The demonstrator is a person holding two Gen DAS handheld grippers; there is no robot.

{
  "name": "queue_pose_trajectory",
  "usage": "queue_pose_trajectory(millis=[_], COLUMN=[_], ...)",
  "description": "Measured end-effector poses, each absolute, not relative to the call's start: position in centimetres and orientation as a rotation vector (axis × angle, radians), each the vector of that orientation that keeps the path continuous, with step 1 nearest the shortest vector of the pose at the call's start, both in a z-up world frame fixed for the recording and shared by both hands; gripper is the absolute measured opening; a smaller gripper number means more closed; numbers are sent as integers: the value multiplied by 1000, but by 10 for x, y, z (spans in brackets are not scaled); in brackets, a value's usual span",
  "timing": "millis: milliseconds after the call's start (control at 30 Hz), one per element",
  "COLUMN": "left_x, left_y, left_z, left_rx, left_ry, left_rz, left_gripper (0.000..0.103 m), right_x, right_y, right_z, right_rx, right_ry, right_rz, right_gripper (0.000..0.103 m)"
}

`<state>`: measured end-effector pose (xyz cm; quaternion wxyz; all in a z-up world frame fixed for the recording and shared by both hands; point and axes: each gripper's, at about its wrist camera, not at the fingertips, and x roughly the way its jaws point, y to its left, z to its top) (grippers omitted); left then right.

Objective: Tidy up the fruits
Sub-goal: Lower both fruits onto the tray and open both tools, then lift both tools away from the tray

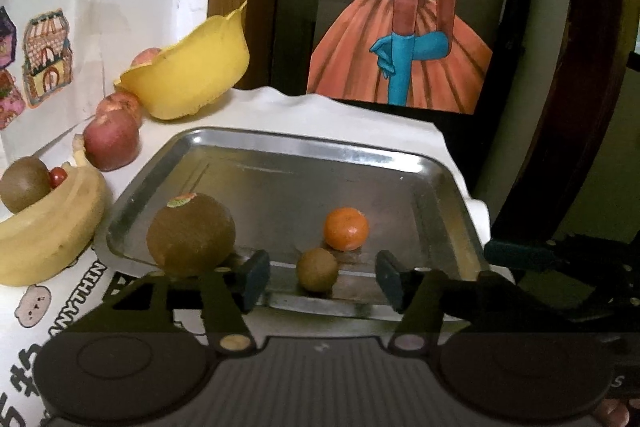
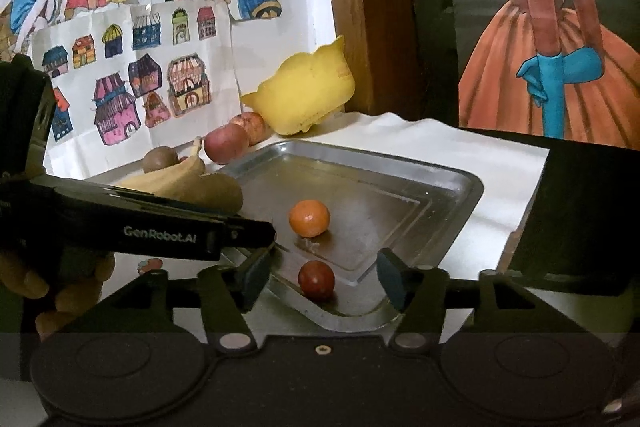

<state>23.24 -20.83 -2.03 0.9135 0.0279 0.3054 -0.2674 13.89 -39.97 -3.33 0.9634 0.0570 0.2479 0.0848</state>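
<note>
Left wrist view has the left gripper (image 1: 322, 281) with jaws wide around a small round brown fruit (image 1: 317, 269) at the near rim of the shallow steel tray (image 1: 280, 155), a small orange mandarin (image 1: 346, 229) at 1 o'clock from it and a large stickered brown kiwi (image 1: 190, 233) at 9 o'clock. Right wrist view shows the right gripper (image 2: 322, 281), jaws wide, framing a small dark-red round fruit (image 2: 316, 279) in the tray's near corner. Off the tray on the white-covered table (image 1: 360, 115), at 10 o'clock, lie a yellow banana (image 1: 48, 223), red apples (image 1: 112, 141) and a tipped yellow bowl (image 1: 192, 75).
</note>
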Motion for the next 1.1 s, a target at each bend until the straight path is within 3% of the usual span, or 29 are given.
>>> queue_pose_trajectory(millis=[100, 367, 833, 1100], left_x=[222, 183, 120, 92], left_y=[-202, -171, -84, -29], left_z=[-10, 17, 39, 38], left_rx=[43, 12, -13, -2], left_ry=[596, 513, 445, 438], left_rz=[-541, -499, -405, -340], left_gripper=[88, 101, 103, 103], right_x=[125, 81, 24, 10], right_y=[-397, -381, -334, -282], right_z=[-24, 1, 29, 34], right_rx=[109, 74, 33, -37], right_ry=[477, 409, 395, 493], right_rz=[160, 151, 177, 193], right_gripper=[79, 101, 102, 102])
